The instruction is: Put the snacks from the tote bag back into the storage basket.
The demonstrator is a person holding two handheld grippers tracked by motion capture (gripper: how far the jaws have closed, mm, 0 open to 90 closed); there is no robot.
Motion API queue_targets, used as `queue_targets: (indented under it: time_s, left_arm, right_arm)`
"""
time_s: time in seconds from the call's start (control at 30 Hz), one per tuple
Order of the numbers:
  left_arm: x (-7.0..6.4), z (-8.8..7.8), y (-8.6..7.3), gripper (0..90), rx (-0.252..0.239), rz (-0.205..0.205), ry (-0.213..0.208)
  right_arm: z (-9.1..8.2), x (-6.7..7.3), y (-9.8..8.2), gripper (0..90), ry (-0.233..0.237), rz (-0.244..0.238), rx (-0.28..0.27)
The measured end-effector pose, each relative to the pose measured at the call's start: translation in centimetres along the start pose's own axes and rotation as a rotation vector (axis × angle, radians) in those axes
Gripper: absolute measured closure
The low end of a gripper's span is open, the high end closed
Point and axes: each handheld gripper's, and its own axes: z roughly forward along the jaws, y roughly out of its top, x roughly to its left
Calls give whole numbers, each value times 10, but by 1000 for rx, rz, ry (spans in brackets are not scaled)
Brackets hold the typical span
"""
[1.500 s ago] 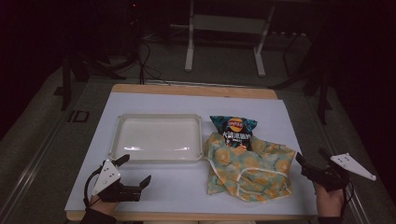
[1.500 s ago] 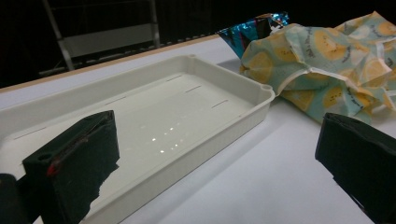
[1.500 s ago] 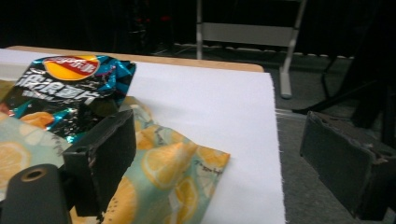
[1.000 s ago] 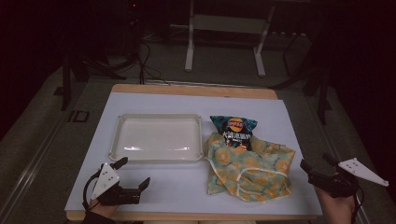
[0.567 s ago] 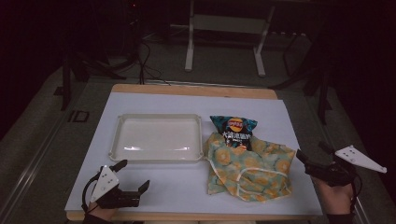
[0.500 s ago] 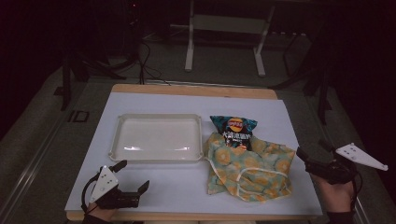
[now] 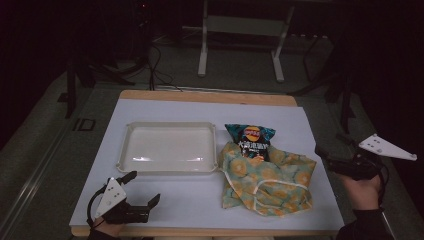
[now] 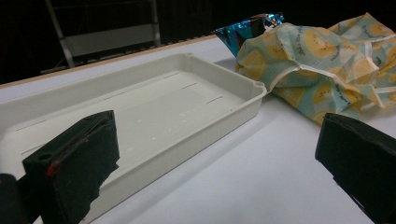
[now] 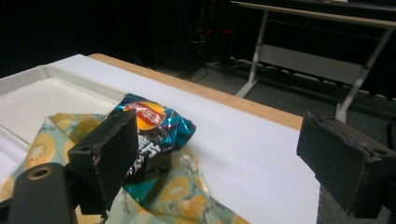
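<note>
We saw a chip bag [image 7: 249, 138] poking out of the far end of a yellow-print cloth bag [image 7: 267, 180], both lying on the white tabletop [image 7: 200, 200], right of centre. Just beside the cloth bag's left edge sat a shallow white tray [image 7: 170, 148], nothing in it. Left hand-held gripper [image 7: 140, 192] hovered at the near-left corner w/ jaws spread wide, holding nothing. Right hand-held gripper [image 7: 330, 150] was off the tabletop's right edge, near the cloth bag, jaws also spread, nothing betw. them.
</note>
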Motion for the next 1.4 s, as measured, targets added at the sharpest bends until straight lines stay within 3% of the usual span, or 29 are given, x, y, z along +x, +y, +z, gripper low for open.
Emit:
queue_targets:
  time_s: [0.1,0.23,0.27,0.83,1.07,1.4]
  left_arm:
    - [0,1,0,1,2,2,-5]
    - [0,2,0,1,2,6,-7]
    - [0,2,0,1,1,9,-12]
    - [-1,4,0,1,9,27,-27]
    - [-2,5,0,1,11,29,-31]
    - [-1,6,0,1,22,36,-34]
  right_arm:
    - [9,0,7,131,59,-12,1]
    - [15,0,10,133,82,-18,2]
    - [24,0,13,133,98,-15,18]
    - [79,14,27,149,160,-47,126]
    - [105,19,25,152,207,-37,178]
    - [144,14,17,193,252,-51,269]
